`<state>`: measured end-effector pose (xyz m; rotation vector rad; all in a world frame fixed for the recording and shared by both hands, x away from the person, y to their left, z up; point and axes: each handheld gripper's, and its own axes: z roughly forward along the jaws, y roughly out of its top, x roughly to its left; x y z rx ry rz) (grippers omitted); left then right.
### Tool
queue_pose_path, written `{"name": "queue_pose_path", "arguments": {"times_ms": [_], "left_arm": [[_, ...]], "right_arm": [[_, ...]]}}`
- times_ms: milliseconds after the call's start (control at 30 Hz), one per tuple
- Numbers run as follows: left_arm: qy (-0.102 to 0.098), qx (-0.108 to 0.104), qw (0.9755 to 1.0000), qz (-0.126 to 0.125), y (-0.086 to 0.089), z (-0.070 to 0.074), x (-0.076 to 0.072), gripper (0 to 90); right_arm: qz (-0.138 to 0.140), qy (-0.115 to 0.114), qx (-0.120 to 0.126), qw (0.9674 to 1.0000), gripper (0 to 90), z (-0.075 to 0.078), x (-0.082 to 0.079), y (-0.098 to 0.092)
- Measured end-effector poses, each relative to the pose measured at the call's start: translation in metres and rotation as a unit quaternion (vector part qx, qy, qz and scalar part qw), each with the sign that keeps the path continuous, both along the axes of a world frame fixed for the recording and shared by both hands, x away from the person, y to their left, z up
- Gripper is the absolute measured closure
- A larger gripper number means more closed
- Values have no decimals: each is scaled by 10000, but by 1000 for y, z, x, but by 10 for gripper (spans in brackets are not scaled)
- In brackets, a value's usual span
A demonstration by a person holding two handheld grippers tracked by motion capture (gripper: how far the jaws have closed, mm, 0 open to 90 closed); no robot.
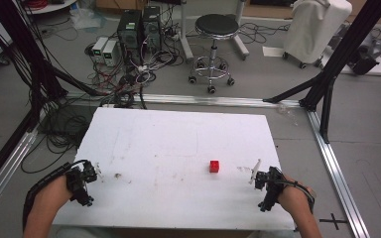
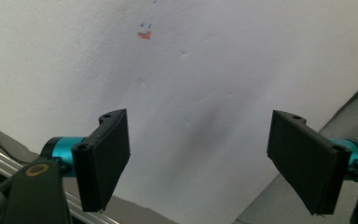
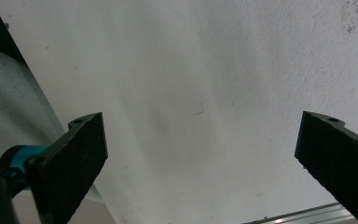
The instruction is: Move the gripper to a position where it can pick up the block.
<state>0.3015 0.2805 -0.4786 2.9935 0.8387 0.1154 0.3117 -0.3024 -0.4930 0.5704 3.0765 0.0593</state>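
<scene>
A: Handling of the red cube (image 1: pixel 214 166)?

B: Judged light, rigid, not fragile. Grip two opposite flat faces.

A: Appearance and position?

B: Small, bright red, blocky. It rests on the white table (image 1: pixel 178 148), right of centre, near the right gripper (image 3: pixel 200 154).

A: Jaw state?

B: Right gripper wide apart, empty. Left gripper (image 2: pixel 198 154) likewise, well apart from the cube.

Your white rectangular tabletop (image 1: pixel 178 144) looks matt and faintly grainy, like painted board, scuffed with grey smudges. The small red cube (image 1: pixel 214 166) reads as smooth plastic. Your left gripper (image 2: pixel 200 158) has matt black, finely textured jaw pads on glossy teal metal-looking barrels; your right gripper (image 3: pixel 200 163) pads look rougher, almost foam-like. The silver rails (image 1: pixel 337 168) beside the table look like brushed metal.
</scene>
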Motion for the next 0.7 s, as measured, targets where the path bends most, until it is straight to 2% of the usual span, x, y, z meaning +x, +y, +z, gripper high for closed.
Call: {"name": "queue_pose_path", "arguments": {"times_ms": [700], "left_arm": [[-15,-23,9999,-110,-5,2,-1,214]], "right_arm": [[0,-50,33,10000,15,4,1,-2]]}}
